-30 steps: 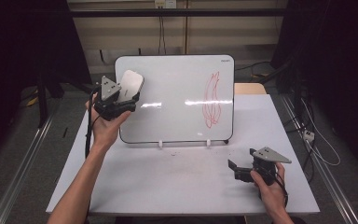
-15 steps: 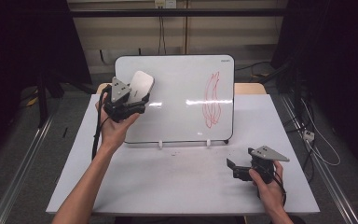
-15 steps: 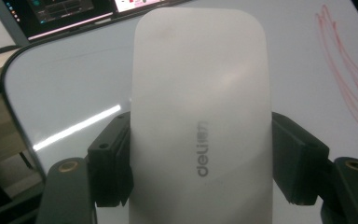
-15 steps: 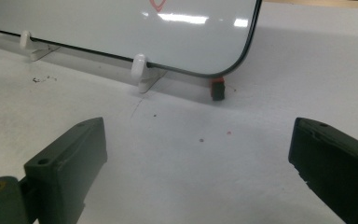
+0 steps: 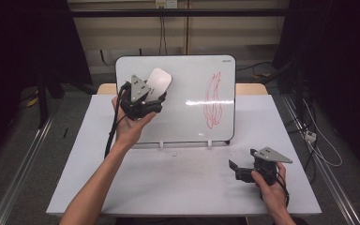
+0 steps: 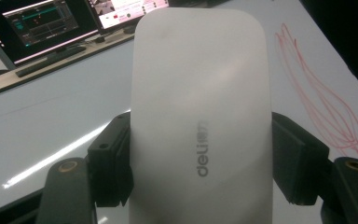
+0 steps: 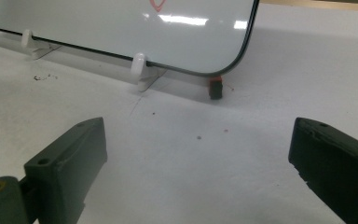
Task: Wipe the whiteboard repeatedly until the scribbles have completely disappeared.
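Left gripper (image 5: pixel 153 96) is clamping a white eraser (image 5: pixel 157 83) by its two long sides; in the left gripper view the black jaws are pressing against both flanks of the eraser (image 6: pixel 200 116), whose grey brand lettering is running lengthwise between them. In the high view the person's left hand (image 5: pixel 132 125) is holding this gripper up in front of the upper left part of the whiteboard (image 5: pixel 187 117), which is standing tilted back on small white feet at the far half of the table (image 5: pixel 178 183). Whether the eraser's face is touching the board surface or sitting just off it cannot be told from these views. The red scribble (image 5: pixel 212 99) is sitting on the right part of the board, well apart from the eraser, and is looking whole: no smeared or wiped gap is showing in it. Judgement: the pick-up of the eraser is done, and the wiping itself is not yet begun; what is remaining is carrying the eraser across to the red marks, pressing it flat and rubbing until they are gone. Right gripper (image 5: pixel 236 169) is resting low on the near right of the table with its jaws standing wide apart and nothing between them; its own view is looking at bare tabletop, the board's lower corner and a small red and black piece (image 7: pixel 215 87) under that corner.
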The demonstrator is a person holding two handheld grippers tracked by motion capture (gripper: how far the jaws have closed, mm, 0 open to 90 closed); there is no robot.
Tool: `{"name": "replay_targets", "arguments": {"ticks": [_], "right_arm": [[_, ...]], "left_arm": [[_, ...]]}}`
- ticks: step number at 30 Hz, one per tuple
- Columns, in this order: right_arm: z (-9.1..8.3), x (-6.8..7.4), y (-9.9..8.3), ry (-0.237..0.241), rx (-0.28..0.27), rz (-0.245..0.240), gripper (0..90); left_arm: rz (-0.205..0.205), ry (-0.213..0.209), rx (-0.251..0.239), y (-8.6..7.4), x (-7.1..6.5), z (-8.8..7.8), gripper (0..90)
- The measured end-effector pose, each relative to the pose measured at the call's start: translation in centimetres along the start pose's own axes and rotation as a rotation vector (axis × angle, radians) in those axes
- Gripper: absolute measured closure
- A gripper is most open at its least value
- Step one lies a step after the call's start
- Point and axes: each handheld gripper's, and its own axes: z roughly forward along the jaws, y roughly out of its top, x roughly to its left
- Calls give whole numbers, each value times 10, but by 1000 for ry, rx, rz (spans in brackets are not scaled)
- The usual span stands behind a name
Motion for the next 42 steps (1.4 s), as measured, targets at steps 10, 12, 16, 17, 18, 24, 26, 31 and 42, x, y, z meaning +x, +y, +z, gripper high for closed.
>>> {"name": "replay_targets", "arguments": {"ticks": [10,12,16,17,18,24,26,31,42], "right_arm": [[-1,-3,0,-4,-9,10,42],[0,-3,-1,0,-1,7,42],[0,-5,-2,-2,-2,14,42],[0,-5,-2,-2,-4,16,42],[0,-5,-2,-2,-3,19,42],[0,-5,-2,-4,0,20,42],[-1,-6,-3,-4,-1,20,42],[-2,-6,-3,-9,-1,22,42],[3,0,1,10,0,3,42]], "left_arm": [[43,-39,11,6,-23,21,311],[58,-45,7,10,-27,23,311],[61,-44,-7,17,-30,28,311],[66,-46,-4,19,-31,30,312],[72,-45,-5,20,-32,31,312],[74,-47,-9,23,-38,42,312],[75,-52,-6,23,-39,44,312],[90,-42,-9,26,-41,49,312],[108,-35,-16,35,-47,61,312]]}}
